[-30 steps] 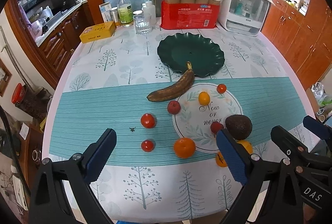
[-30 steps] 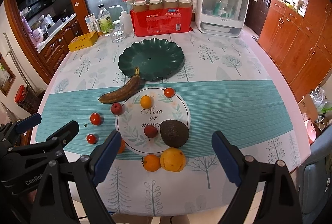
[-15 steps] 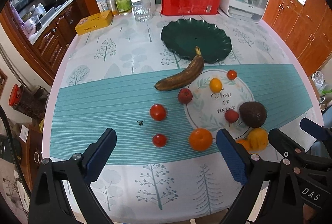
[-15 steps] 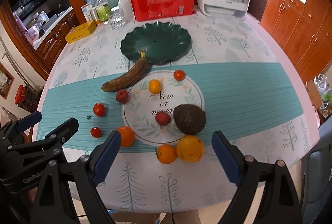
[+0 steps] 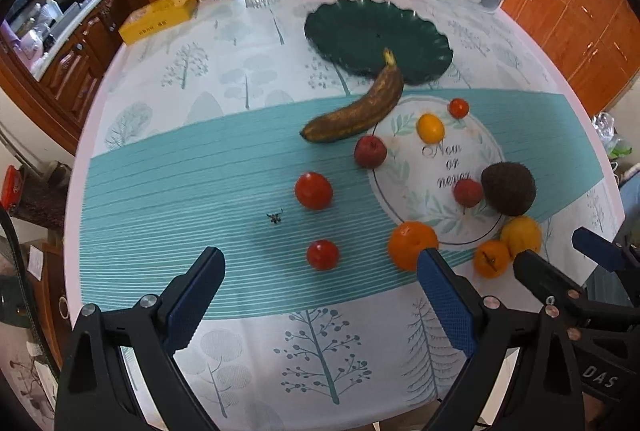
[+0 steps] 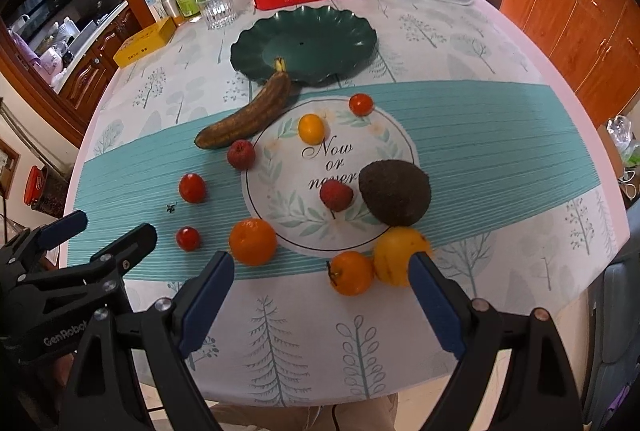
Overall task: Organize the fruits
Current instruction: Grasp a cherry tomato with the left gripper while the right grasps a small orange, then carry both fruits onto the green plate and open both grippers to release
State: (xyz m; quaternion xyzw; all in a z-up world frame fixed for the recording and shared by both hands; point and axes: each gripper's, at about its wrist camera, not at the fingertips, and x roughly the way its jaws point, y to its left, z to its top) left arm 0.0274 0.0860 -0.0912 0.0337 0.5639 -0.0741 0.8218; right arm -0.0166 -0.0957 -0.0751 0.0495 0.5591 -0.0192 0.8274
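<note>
Over the near edge of the table (image 5: 248,43), seen from the left wrist camera, the left gripper (image 5: 320,295) hangs with its blue-padded fingers (image 5: 192,299) spread wide and nothing between them. Just beyond the gap lies a small red tomato (image 5: 322,254), with a larger tomato (image 5: 313,190) farther out on the teal band of the cloth. An orange (image 5: 412,245) sits just beside the tip of the inner finger. A brown, overripe banana (image 5: 356,111) lies slantwise, its stem end over the rim of the dark green plate (image 5: 360,27), which holds nothing else. On the printed round motif lie a yellow fruit (image 5: 430,128), a small tomato (image 5: 458,108), two dark red lychee-like fruits (image 5: 370,151) and a dark avocado (image 5: 508,188), the second red fruit touching it. At the right edge of this view the right gripper (image 5: 560,263) shows. From the right wrist camera, the right gripper (image 6: 320,295) is likewise parted wide and empty, hovering above the table edge. Between and just past its fingers lie a small orange fruit with a stalk (image 6: 351,273) touching a yellow-orange citrus (image 6: 398,255), with the avocado (image 6: 394,191) right behind them. The banana (image 6: 248,119) again reaches onto the green plate (image 6: 320,39). The left gripper (image 6: 100,239) shows at the left of this view.
</note>
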